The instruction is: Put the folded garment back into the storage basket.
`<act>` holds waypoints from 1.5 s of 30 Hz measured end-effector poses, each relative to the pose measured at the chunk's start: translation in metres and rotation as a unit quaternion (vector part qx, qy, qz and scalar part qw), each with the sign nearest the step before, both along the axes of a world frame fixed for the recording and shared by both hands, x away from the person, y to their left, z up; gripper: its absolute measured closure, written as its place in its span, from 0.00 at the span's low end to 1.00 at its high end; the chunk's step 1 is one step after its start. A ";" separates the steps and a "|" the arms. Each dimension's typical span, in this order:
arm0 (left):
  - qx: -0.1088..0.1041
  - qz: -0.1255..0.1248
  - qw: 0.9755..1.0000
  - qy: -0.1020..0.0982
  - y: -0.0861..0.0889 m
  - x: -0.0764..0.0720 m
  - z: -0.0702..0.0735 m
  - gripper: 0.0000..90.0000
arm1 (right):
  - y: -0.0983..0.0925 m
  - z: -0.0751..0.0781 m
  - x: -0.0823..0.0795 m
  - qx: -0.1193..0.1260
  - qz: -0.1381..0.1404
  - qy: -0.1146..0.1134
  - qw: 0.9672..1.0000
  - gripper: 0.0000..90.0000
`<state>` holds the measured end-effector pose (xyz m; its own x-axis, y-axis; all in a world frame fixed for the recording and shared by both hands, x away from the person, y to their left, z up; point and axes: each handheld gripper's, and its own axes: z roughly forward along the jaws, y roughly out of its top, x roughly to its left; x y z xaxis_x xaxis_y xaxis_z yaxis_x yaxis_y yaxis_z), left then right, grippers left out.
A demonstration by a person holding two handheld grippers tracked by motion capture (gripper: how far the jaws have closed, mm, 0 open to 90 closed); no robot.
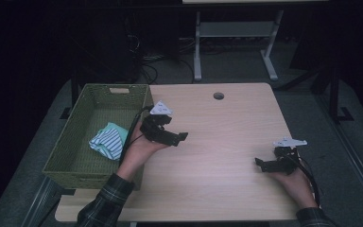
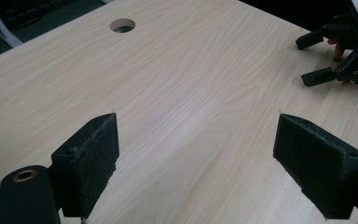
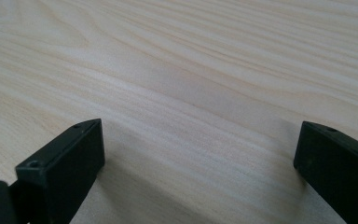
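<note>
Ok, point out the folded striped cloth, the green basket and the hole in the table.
striped cloth (image 1: 108,142), high view, folded top.
green basket (image 1: 66,144), high view, left wall.
hole (image 2: 122,25), left gripper view, its opening.

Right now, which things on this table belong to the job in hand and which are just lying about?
Part of the job:
- striped cloth, folded, lying in the basket
- green woven basket at the table's left edge
- left claw, open, beside the basket
- right claw, open, over bare wood

Just there:
- round cable hole in the wooden table
- white desk frame behind

Green basket (image 1: 75,156), striped cloth (image 1: 108,141)
</note>
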<state>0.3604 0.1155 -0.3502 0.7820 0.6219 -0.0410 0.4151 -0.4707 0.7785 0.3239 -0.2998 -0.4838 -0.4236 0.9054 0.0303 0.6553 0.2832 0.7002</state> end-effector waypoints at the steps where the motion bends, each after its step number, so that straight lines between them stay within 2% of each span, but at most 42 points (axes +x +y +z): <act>1: 0.000 0.001 1.000 0.002 -0.004 -0.001 -0.003 0.15 | 0.000 0.000 0.000 0.000 0.001 0.000 1.000 0.02; 5: 0.001 -0.002 1.000 0.005 -0.014 -0.002 -0.016 0.15 | 0.000 0.000 0.000 0.000 0.000 0.000 1.000 0.02; 10: 0.018 -0.008 1.000 0.010 -0.027 -0.005 -0.039 0.15 | 0.000 0.000 0.000 -0.001 0.001 0.000 1.000 0.02; 16: 0.026 -0.009 0.999 0.020 -0.035 -0.007 -0.062 0.15 | 0.000 0.000 0.000 -0.001 0.002 0.000 1.000 0.02; 27: 0.058 -0.009 0.998 0.028 -0.043 -0.004 -0.102 0.15 | 0.000 0.000 0.000 0.000 0.005 0.000 1.000 0.02; 33: 0.069 -0.006 0.997 0.029 -0.041 0.000 -0.116 0.15 | 0.000 0.000 0.000 0.000 0.007 -0.001 1.000 0.02; 35: 0.078 -0.005 0.996 0.030 -0.041 -0.001 -0.122 0.15 | 0.000 0.000 0.000 -0.001 0.009 -0.001 1.000 0.02; 38: 0.056 -0.003 0.998 0.011 -0.037 -0.002 -0.128 0.14 | 0.000 0.000 0.000 -0.001 0.010 -0.002 1.000 0.02; 39: 0.052 0.000 0.999 0.012 -0.037 -0.004 -0.128 0.14 | 0.000 0.000 0.000 -0.001 0.010 -0.002 1.000 0.02; 40: 0.053 -0.002 0.999 0.008 -0.036 -0.003 -0.128 0.14 | 0.000 0.000 0.000 0.000 0.011 -0.002 1.000 0.02; 45: 0.054 -0.002 0.998 0.009 -0.036 -0.003 -0.128 0.14 | 0.000 0.000 0.000 -0.001 0.012 -0.002 1.000 0.02</act>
